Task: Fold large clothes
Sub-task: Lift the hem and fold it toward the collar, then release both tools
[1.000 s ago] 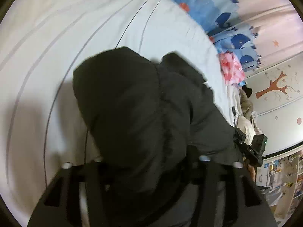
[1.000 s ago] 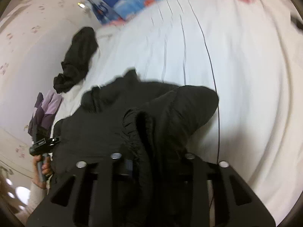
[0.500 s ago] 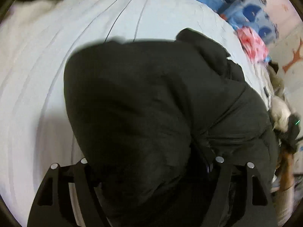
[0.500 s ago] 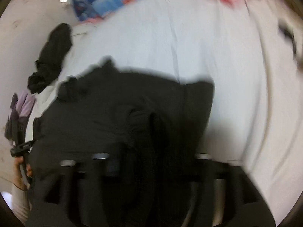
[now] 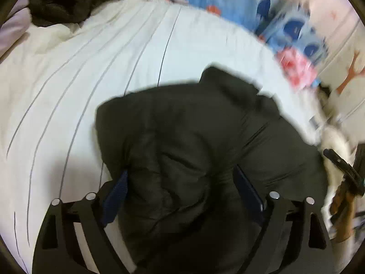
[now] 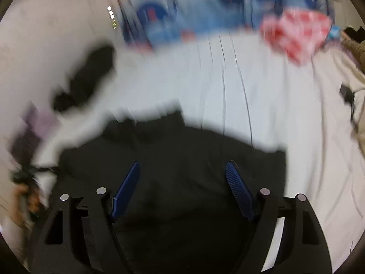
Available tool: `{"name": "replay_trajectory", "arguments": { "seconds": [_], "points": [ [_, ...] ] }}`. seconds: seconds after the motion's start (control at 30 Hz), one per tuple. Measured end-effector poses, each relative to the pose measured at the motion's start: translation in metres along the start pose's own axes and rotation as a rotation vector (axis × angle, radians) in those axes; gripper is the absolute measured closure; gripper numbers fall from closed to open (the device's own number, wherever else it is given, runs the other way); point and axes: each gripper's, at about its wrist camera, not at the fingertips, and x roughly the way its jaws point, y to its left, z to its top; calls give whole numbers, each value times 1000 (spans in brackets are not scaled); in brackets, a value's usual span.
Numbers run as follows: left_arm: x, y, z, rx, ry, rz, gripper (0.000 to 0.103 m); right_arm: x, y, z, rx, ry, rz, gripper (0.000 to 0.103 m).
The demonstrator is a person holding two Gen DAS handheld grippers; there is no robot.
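Note:
A black padded jacket (image 5: 194,118) lies bunched on the white striped bed sheet (image 5: 91,68). My left gripper (image 5: 180,171) hangs over its near part. Its jaws are opening, and a puffy fold of the jacket bulges up between the blue pads (image 5: 116,191) without being pinched. In the blurred right wrist view the same jacket (image 6: 182,141) lies flatter on the sheet (image 6: 228,80). My right gripper (image 6: 183,163) stands above it. Its jaws are also opening, and its blue pads (image 6: 237,187) are well apart and clear of the cloth.
A dark crumpled garment (image 5: 68,2) lies at the far left of the bed. A blue whale-print quilt (image 5: 228,0) and a pink-red cloth (image 5: 296,66) lie along the far side. A hand with the other gripper (image 5: 342,171) shows at the right edge.
Both grippers had folds of the jacket clamped between them. Both have since opened wide and let the cloth go. The jacket has dropped flatter, and both views take in more of the bed.

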Motion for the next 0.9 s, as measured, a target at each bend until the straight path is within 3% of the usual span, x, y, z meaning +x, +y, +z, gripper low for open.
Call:
{"name": "replay_trajectory", "arguments": {
  "seconds": [0.03, 0.07, 0.2, 0.33, 0.43, 0.53, 0.9],
  "points": [
    [9, -1, -4, 17, 12, 13, 10, 23, -6, -8, -8, 61, -38, 29],
    [17, -3, -8, 23, 13, -2, 7, 41, -17, -20, 8, 68, -8, 29],
    [6, -6, -12, 42, 1, 59, 7, 31, -25, -20, 85, 70, 11, 30],
    [-39, -22, -36, 171, -91, 172, 7, -22, -24, -28, 116, 13, 90, 26],
    [-72, -28, -64, 257, -145, 222, 7, -73, -35, -56, 174, -28, 179, 19],
    [-99, -28, -91, 304, -171, 251, 7, -105, -43, -92, 224, -9, 243, 18],
    [-158, -33, -165, 389, -225, 318, 7, -168, -52, -209, 292, 79, 261, 15]
  ]
}}
